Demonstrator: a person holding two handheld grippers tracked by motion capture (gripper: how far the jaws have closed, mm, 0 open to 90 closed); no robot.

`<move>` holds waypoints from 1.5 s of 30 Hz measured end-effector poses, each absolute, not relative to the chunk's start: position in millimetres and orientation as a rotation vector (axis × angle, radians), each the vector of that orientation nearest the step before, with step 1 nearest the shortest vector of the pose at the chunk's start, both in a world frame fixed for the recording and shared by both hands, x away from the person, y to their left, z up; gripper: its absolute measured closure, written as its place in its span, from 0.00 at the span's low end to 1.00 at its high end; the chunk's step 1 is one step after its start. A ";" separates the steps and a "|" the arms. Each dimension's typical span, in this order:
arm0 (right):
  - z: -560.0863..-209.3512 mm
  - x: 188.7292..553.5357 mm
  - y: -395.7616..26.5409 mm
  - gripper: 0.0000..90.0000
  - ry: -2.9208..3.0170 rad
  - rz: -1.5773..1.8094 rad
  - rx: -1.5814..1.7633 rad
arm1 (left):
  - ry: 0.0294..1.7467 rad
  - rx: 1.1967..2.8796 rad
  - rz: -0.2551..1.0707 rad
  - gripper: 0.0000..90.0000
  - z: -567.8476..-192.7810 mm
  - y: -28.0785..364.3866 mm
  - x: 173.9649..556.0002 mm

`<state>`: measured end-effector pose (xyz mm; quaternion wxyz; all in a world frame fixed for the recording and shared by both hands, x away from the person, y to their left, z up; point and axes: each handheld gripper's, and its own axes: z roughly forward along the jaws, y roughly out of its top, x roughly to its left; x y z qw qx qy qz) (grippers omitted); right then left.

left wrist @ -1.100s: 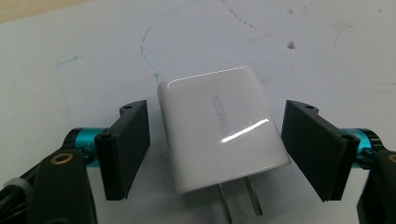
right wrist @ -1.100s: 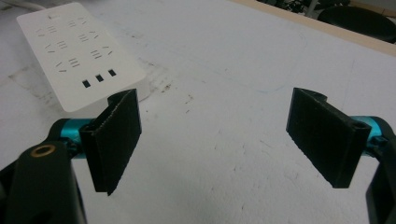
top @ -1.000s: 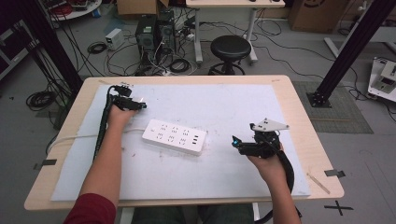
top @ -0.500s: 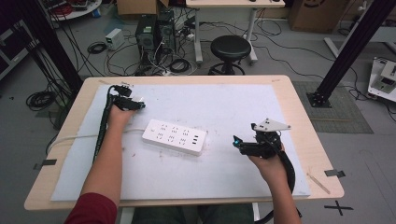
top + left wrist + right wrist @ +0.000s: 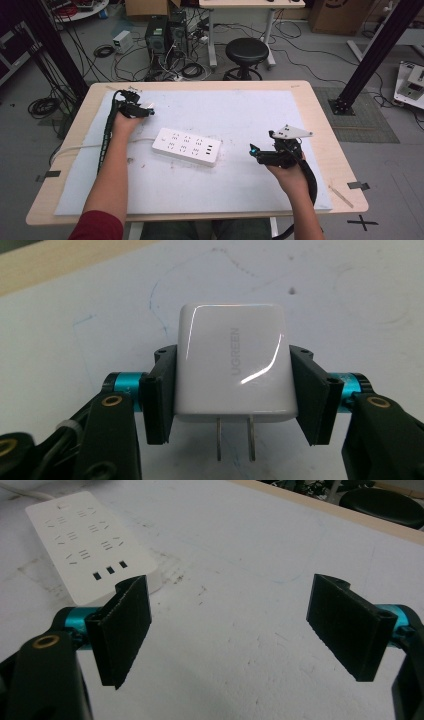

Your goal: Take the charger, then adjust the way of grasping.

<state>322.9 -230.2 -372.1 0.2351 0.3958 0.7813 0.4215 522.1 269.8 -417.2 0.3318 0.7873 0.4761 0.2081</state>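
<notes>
A white wall charger (image 5: 232,365) with two metal prongs sits between the pads of my left gripper (image 5: 232,390), which is shut on its sides just above the white mat. In the high view my left gripper (image 5: 146,111) is at the far left of the table, behind and left of a white power strip (image 5: 187,146). The strip lies flat in the middle of the mat, sockets up, and its white cable (image 5: 80,148) runs off to the left. My right gripper (image 5: 256,151) hovers to the strip's right, open and empty. Its jaws (image 5: 230,630) point over bare mat, with the power strip (image 5: 85,540) ahead on the left.
A white mat (image 5: 240,115) covers most of the wooden table (image 5: 327,125). Behind the table are a black stool (image 5: 246,52), computer cases and loose floor cables. A black frame post (image 5: 370,55) stands at the right.
</notes>
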 end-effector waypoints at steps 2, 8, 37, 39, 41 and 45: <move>-367.5 322.3 -229.3 0.20 2.153 1.172 1.065 | 1.200 2.026 0.541 0.47 -401.8 272.0 508.0; -359.8 319.9 -225.6 0.20 2.181 1.201 1.020 | 1.085 2.001 0.590 0.47 -370.5 270.3 461.4; -355.3 314.3 -203.2 0.20 2.337 1.290 0.905 | 0.548 2.009 0.512 0.47 -345.1 230.1 308.8; -355.8 314.0 -200.7 0.20 2.352 1.302 0.899 | 0.532 2.010 0.501 0.47 -347.5 226.8 306.3; -359.3 312.9 -192.4 0.20 2.393 1.338 0.897 | 0.495 2.013 0.493 0.47 -352.6 219.3 301.8; -365.7 312.6 -181.3 0.20 2.448 1.348 0.888 | 0.409 2.033 0.488 0.47 -362.9 201.1 295.4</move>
